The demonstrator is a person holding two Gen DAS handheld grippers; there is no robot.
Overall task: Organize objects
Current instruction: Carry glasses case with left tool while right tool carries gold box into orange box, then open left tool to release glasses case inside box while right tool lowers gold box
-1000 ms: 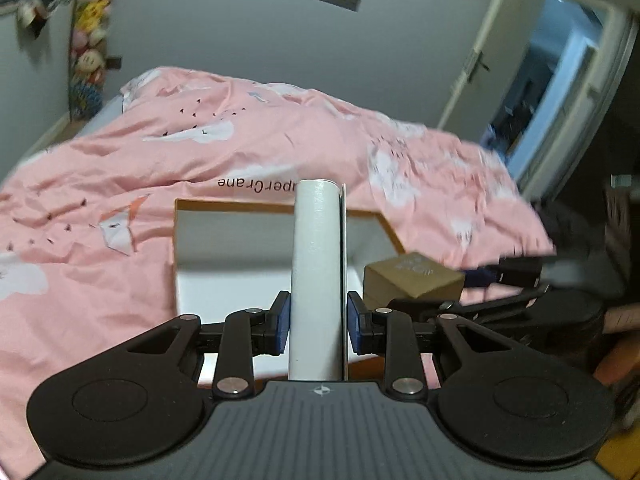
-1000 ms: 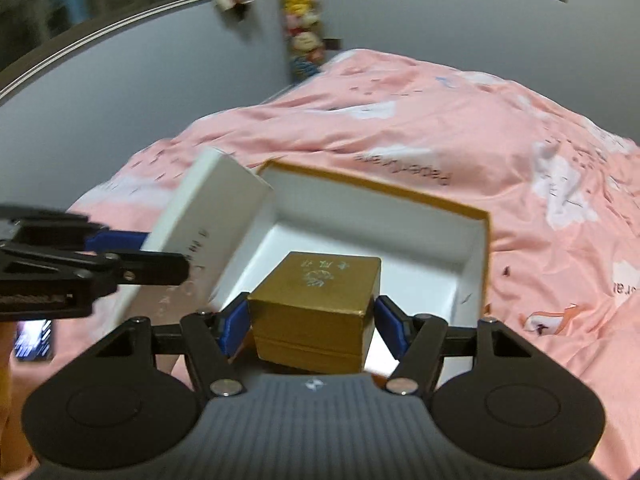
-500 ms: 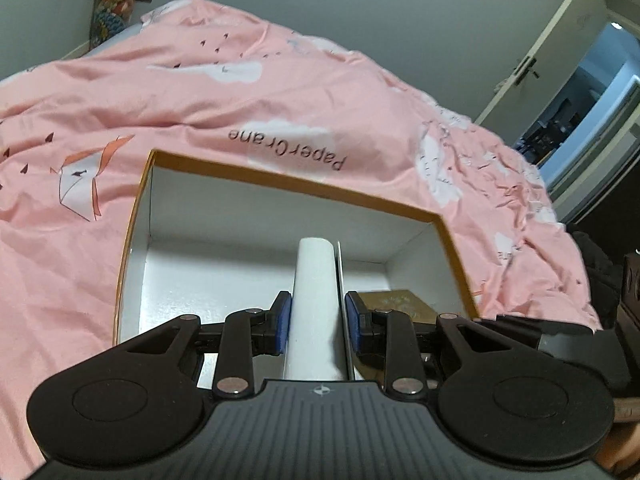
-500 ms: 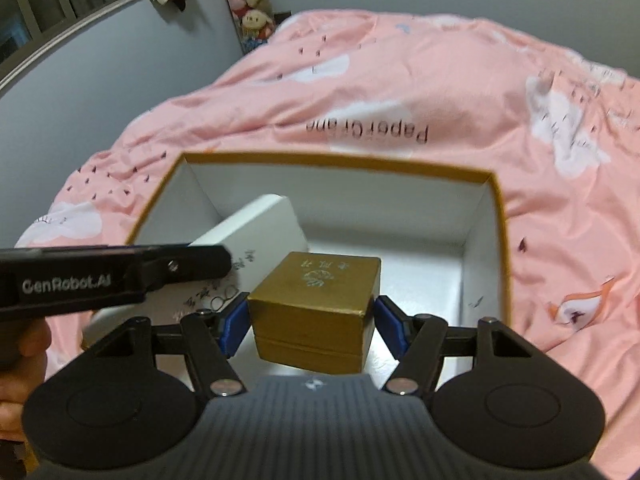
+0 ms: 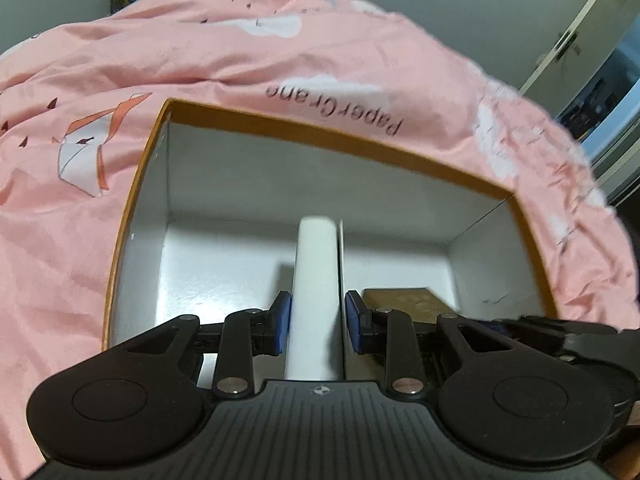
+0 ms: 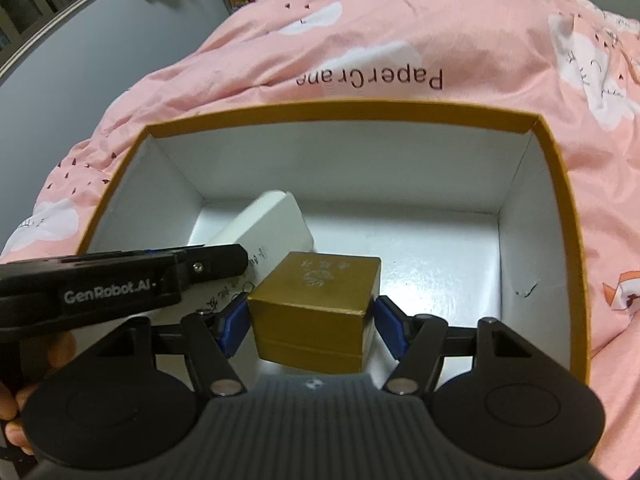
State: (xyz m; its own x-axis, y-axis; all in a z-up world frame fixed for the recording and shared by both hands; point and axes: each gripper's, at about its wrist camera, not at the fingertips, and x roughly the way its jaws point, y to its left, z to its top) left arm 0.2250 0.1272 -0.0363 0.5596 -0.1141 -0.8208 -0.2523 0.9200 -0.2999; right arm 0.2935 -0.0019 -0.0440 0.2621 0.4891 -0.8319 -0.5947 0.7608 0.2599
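So this is a bedroom, and nearly everything sits on a big pink duvet with white clouds and "Paper Crane" lettering (image 6: 400, 32) spread over the bed. On it lies a large open cardboard box with a mustard-gold rim and white inside (image 6: 560, 216), which is clearly where stuff is going.

Both hands are loaded and already down inside the box walls. The left gripper (image 5: 316, 322) is clamped on a slim white rectangular box with rounded edges (image 5: 316, 272), held on edge; from the right wrist view that same white box (image 6: 276, 228) leans toward the box's left wall. The right gripper (image 6: 310, 322) has its blue pads pressed on the sides of a small gold cube-shaped gift box (image 6: 316, 304), near the middle of the floor.

My read: this is the placing step, two items at once. Next move probably needs both lowered until they rest on the white floor, then the jaws eased off without knocking the neighbours together.

Hard to tell whether either item actually touches the floor yet. The undersides are hidden by the gripper bodies, and the writing on the white box is too blurry to read.
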